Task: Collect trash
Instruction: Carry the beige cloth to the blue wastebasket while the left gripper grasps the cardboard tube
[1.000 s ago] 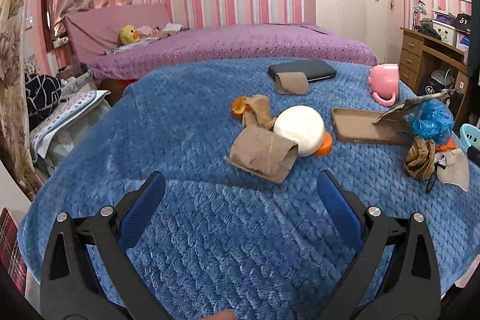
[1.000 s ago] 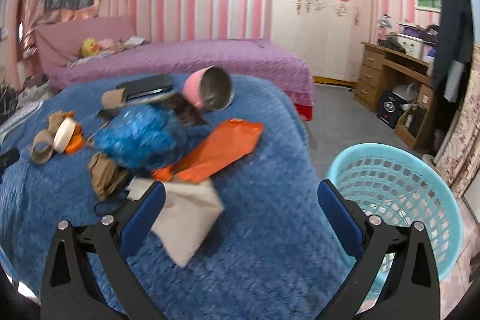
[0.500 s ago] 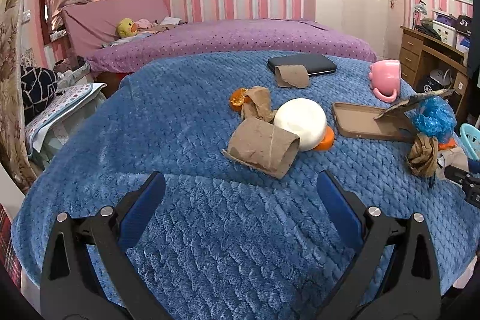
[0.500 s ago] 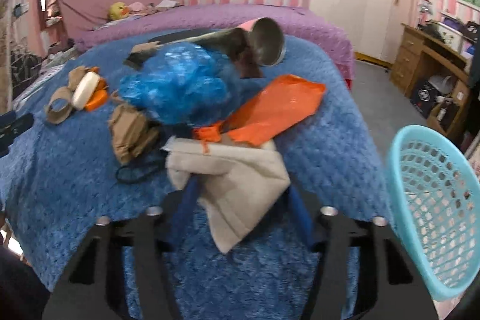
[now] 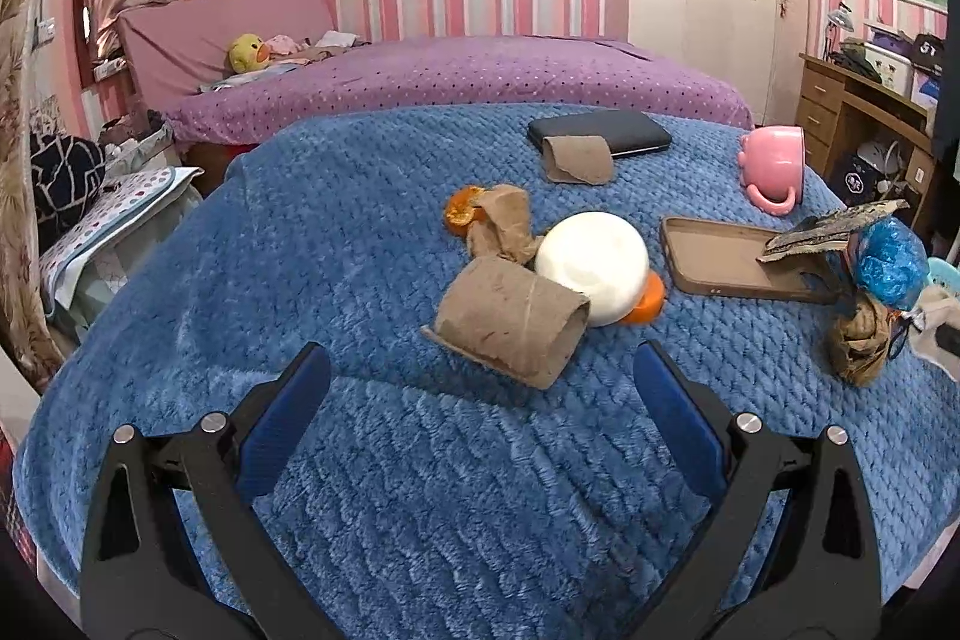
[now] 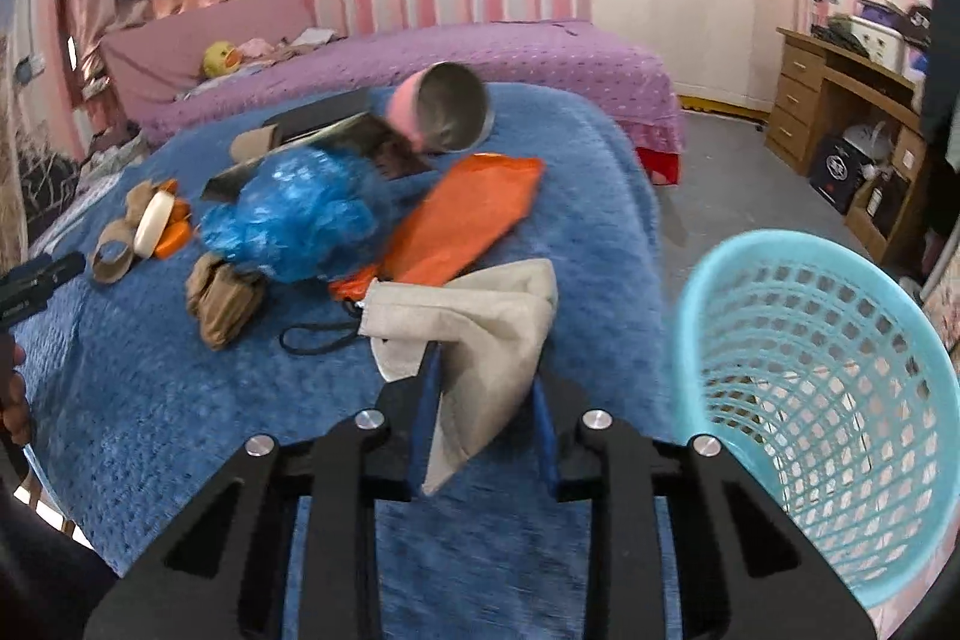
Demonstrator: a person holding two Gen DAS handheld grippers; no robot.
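Note:
My right gripper (image 6: 485, 373) is closing on a beige cloth pouch (image 6: 474, 310); its blue pads pinch the pouch's lower part near the blue blanket's (image 6: 150, 400) right edge. A black cord (image 6: 318, 337) trails from the pouch. A light-blue mesh basket (image 6: 690, 292) stands just right of it. My left gripper (image 5: 480, 358) hangs open over the blanket, just short of a flattened cardboard tube (image 5: 510, 325). Behind the tube lie a white round lid (image 5: 594, 265), orange peel (image 5: 462, 214) and crumpled brown paper (image 5: 504, 220).
A crumpled blue plastic bag (image 6: 300, 214), an orange bag (image 6: 468, 220) and a brown paper wad (image 6: 225, 298) lie beyond the pouch. A pink cup (image 5: 774, 160), a brown phone case (image 5: 732, 259) and a black notebook (image 5: 606, 130) sit farther back. A purple bed (image 5: 480, 70) is behind.
My right gripper went from wide open to closed around the beige pouch, which now hangs between its pads. The left gripper has stayed open, almost in place.

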